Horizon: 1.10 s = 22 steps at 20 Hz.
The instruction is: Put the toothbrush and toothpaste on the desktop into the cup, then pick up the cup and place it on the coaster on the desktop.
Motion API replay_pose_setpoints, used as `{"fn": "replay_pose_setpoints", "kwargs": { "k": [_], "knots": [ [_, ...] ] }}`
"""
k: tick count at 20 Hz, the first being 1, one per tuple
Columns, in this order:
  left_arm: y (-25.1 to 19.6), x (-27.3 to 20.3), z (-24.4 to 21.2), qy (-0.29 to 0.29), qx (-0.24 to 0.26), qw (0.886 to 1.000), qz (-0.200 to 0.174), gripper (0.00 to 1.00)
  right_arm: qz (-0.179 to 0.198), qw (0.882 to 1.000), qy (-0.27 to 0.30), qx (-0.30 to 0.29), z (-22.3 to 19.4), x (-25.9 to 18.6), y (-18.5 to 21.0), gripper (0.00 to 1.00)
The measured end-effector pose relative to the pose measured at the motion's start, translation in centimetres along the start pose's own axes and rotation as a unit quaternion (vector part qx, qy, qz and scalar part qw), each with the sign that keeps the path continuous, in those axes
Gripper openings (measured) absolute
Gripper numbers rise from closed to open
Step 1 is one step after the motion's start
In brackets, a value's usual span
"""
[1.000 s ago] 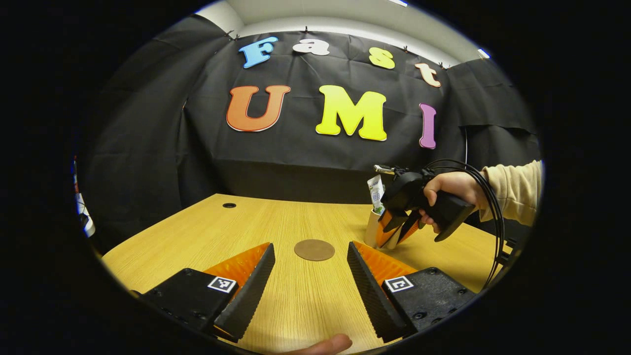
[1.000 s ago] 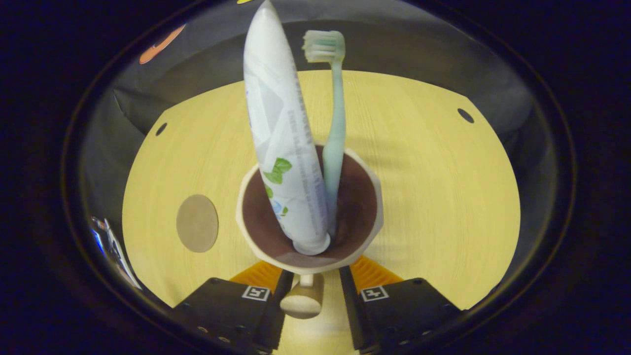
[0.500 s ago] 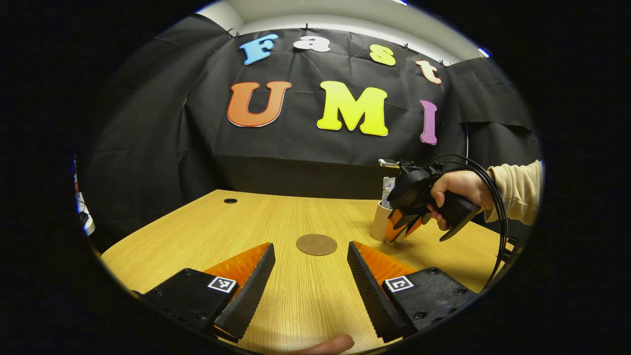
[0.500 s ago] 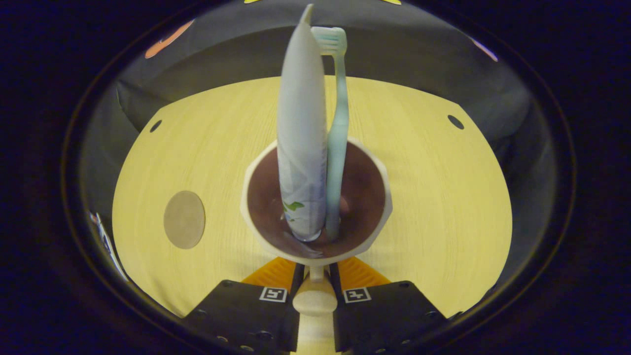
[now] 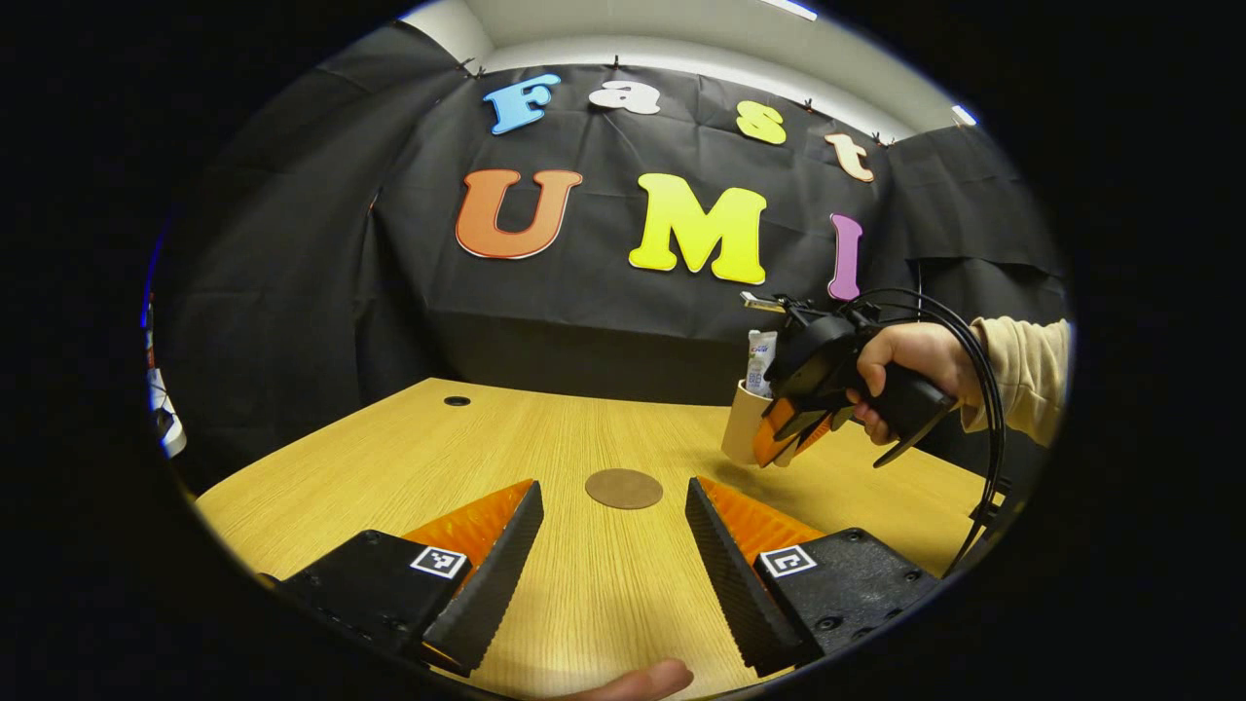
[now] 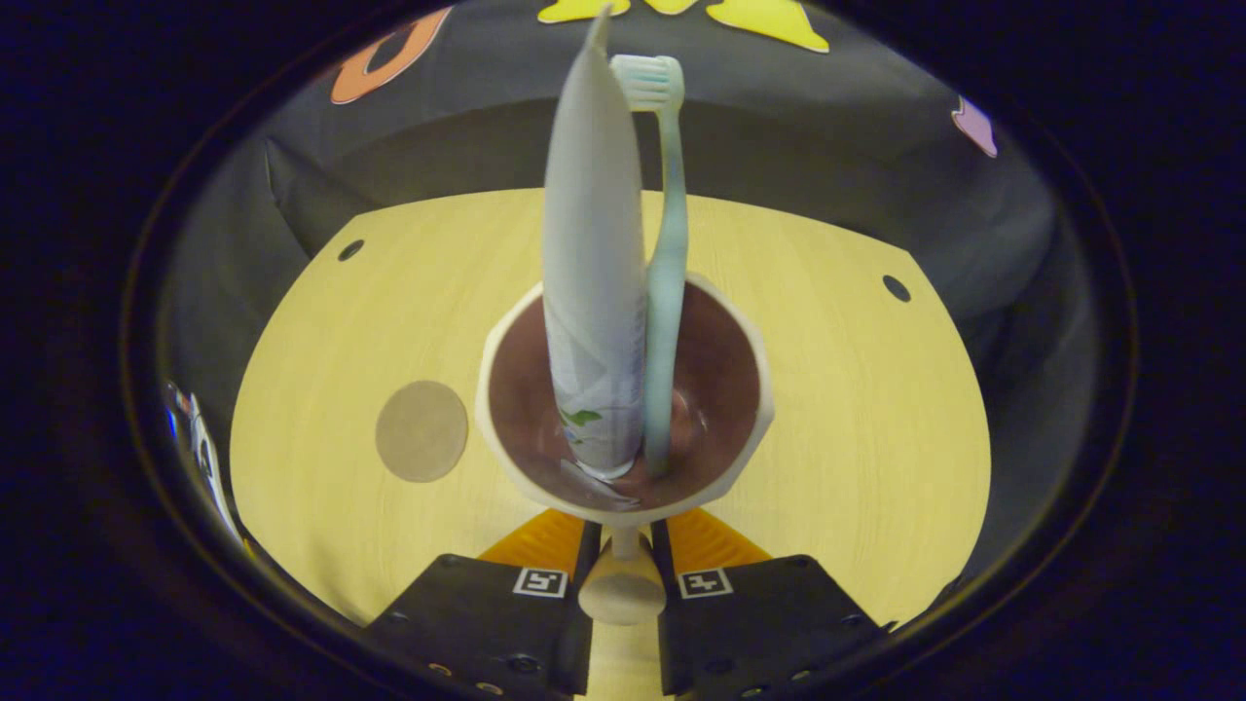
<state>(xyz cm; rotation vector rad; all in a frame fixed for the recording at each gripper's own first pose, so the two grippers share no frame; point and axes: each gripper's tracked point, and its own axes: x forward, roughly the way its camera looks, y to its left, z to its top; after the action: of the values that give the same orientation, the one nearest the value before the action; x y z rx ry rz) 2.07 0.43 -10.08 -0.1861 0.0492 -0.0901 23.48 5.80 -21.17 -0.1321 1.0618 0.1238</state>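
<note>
A cream cup [image 6: 715,389] with a dark brown inside holds a white toothpaste tube [image 6: 594,263] and a pale green toothbrush [image 6: 665,263], both standing upright. My right gripper [image 6: 623,545] is shut on the cup handle [image 6: 623,594]. In the left gripper view, the cup [image 5: 742,435] hangs a little above the desk at the right, carried by the right gripper [image 5: 793,433] in a person's hand [image 5: 905,360]. The round brown coaster [image 5: 624,488] lies flat on the desk, left of the cup. My left gripper [image 5: 613,555] is open low over the desk, just short of the coaster, with nothing between its fingers.
The wooden desk [image 5: 545,438] has a cable hole [image 5: 457,400] at its far left; two more holes [image 6: 351,249] [image 6: 896,287] mark the far corners. The coaster [image 6: 421,430] sits left of the cup. Black cables [image 5: 978,389] loop from the right gripper. A fingertip [image 5: 642,680] shows at the near edge.
The right gripper's fingers closed on the cup handle, then raised the cup off the desk and carried it slightly toward the coaster. The left gripper stayed nearly still.
</note>
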Motion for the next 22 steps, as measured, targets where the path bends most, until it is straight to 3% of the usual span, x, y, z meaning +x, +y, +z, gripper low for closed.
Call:
{"fn": "replay_pose_setpoints", "kwargs": {
  "k": [8, 15, 22],
  "knots": [
    [3.4, -1.8, -1.0, 0.005, -0.007, 1.0, 0.027, 0.94, 0.047, 0.997, 0.015, -0.064, -0.6, 0.0, 0.2, 0.25],
    [6.0, -2.6, -1.6, 0.009, -0.002, 0.999, 0.051, 0.94, 0.047, 0.995, 0.034, -0.085, -0.9, -0.7, -0.6, 0.26],
    [5.4, -2.2, -2.6, 0.021, -0.014, 0.999, 0.041, 0.94, 0.069, 0.991, 0.042, -0.103, -0.7, -1.0, -1.1, 0.25]
  ]
}}
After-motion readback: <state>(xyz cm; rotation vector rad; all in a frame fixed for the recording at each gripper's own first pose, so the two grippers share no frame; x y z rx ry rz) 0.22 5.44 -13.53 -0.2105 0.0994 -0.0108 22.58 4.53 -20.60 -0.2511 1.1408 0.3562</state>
